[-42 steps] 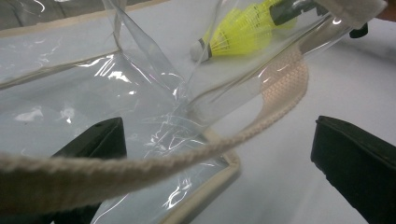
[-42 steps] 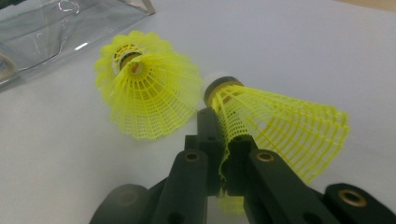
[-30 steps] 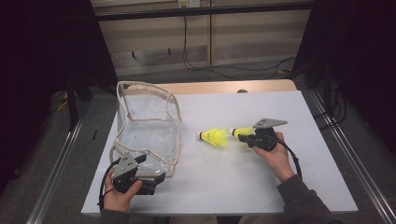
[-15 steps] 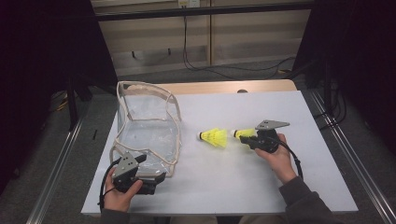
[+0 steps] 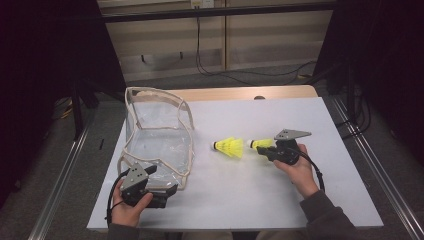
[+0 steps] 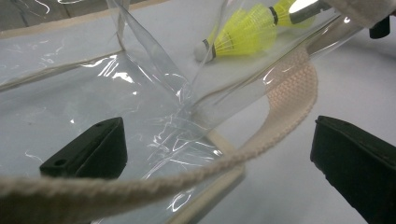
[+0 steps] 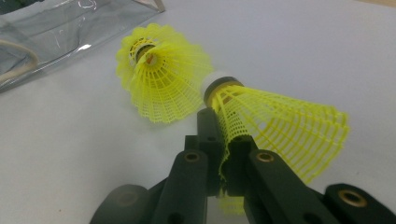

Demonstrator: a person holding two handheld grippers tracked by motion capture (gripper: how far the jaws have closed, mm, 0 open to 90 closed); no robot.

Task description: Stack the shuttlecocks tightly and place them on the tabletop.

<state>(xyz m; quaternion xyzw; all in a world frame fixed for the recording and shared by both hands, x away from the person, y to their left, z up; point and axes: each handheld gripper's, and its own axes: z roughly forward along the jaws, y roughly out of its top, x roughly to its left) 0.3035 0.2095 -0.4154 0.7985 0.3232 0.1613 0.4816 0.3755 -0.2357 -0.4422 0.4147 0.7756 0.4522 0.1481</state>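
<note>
Clamped by the right tool on the thin mesh skirt of one yellow shuttlecock, jaws nearly together with the mesh pinched between them and folding at the bite; cork end pointing toward the clear bag, well to the right of it and just beside the second shuttlecock, which lies on its side on the desk between bag and right tool. Likely trouble from here: crushing or tearing of the skirt under so narrow a grip; slipping out and rolling away on the smooth desk; knocking the loose one aside with the held cork, given how close together. Left tool standing wide open at the near corner of the bag, jaws either side of the white woven strap and the crinkled plastic edge, pressing on neither; hence a floppy bag mouth, apt to sag or slide when something is pushed in, and a strap apt to snag a jaw. Count: two shuttlecocks, one bag, one strap in sight, two tools, two hands.
</note>
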